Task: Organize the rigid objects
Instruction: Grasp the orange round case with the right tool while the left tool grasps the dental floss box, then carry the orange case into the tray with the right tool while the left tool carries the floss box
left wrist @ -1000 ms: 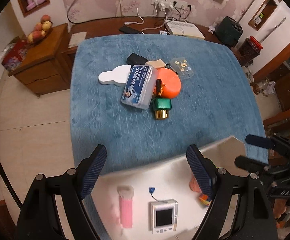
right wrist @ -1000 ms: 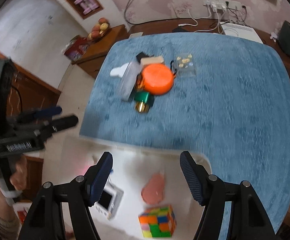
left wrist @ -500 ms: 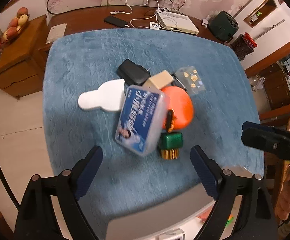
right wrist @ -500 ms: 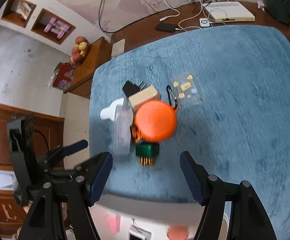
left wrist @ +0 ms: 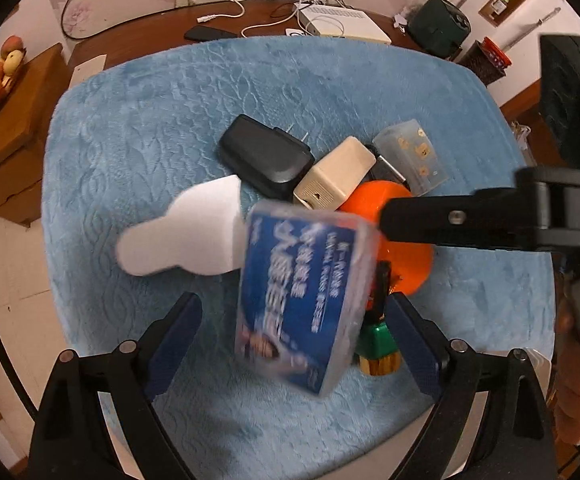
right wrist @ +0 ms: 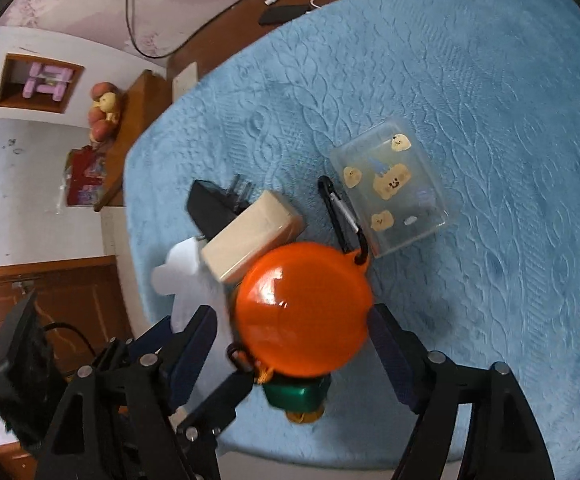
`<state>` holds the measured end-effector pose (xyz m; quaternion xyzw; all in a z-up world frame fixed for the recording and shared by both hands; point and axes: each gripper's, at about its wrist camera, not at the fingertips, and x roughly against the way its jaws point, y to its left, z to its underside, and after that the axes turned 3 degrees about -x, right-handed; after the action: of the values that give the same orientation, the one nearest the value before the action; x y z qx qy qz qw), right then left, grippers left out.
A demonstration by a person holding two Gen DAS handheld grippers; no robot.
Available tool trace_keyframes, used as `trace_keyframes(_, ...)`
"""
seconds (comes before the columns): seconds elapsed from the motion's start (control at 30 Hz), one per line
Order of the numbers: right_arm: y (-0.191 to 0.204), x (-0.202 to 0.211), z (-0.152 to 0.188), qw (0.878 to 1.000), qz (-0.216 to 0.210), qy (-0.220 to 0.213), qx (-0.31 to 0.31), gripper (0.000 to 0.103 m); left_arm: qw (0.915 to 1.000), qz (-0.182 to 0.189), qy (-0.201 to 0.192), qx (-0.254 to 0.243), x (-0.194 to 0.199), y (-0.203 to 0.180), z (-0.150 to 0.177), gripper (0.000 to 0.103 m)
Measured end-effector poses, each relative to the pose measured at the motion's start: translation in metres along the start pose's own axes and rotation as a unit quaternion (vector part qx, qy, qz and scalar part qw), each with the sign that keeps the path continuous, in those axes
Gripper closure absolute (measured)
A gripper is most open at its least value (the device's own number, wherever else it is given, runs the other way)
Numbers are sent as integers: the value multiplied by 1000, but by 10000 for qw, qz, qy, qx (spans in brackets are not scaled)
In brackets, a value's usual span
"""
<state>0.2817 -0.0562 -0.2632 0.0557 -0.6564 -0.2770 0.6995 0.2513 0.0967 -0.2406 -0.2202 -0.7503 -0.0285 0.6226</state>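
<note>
A pile of small items lies on the blue cloth (left wrist: 129,120). My left gripper (left wrist: 294,344) hangs open over it. A clear box with a blue printed label (left wrist: 302,300) sits between its fingers, and neither pad presses on it. My right gripper (right wrist: 294,344) straddles a round orange case (right wrist: 302,308). Its jaws are opening and stand just off the case's sides. One of its fingers (left wrist: 450,220) crosses the left wrist view. Under the case lies a green and gold piece (right wrist: 298,394). Around it are a beige adapter (right wrist: 249,236), a black charger (left wrist: 261,156), a white bottle-shaped piece (left wrist: 185,236) and a clear sticker case (right wrist: 390,188).
A black carabiner (right wrist: 338,212) hangs off the orange case. Behind the cloth, a wooden desk carries cables, a phone (left wrist: 205,34) and a white router (left wrist: 342,24). At the left stands a cabinet with fruit (left wrist: 1,72). A white tray corner (left wrist: 530,356) shows at the near right.
Both grippers came forward and down from above the white tray to the pile. The left now frames the blue-label box, and the right has rolled and widened around the orange case.
</note>
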Motion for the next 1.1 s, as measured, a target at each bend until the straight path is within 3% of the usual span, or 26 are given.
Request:
trace_keyframes(0.13, -2, -12, -6, 9996, 258, 62, -48, 21, 9999, 128, -61, 41, -6, 3, -2, 6)
trace_keyframes(0.33, -5, -30, -11, 9989, 214, 293, -294, 21, 9990, 351, -162, 217, -9, 11, -2, 4)
trace_keyframes(0.5, 8, -35, -10, 9979, 569, 275, -163, 22, 9988, 375, -161, 261, -10, 11, 0, 4)
trace_keyframes(0.63, 9, -35, -6, 9966, 694, 394, -183, 22, 9992, 360, -139, 37, -6, 2, 5, 10)
trace_keyframes(0.8, -5, -24, 0, 9947, 992, 241, -144, 22, 9994, 150, -147, -276, -4, -14, 10, 15)
trace_keyframes(0.9, -23, -16, 5, 9939, 1070, 173, -190, 22, 9998, 80, -32, -170, -8, -16, 8, 37)
trace_keyframes(1.1, -41, -7, 12, 9922, 1238, 51, -146, 22, 9993, -328, 104, -132, -16, -25, 8, 36)
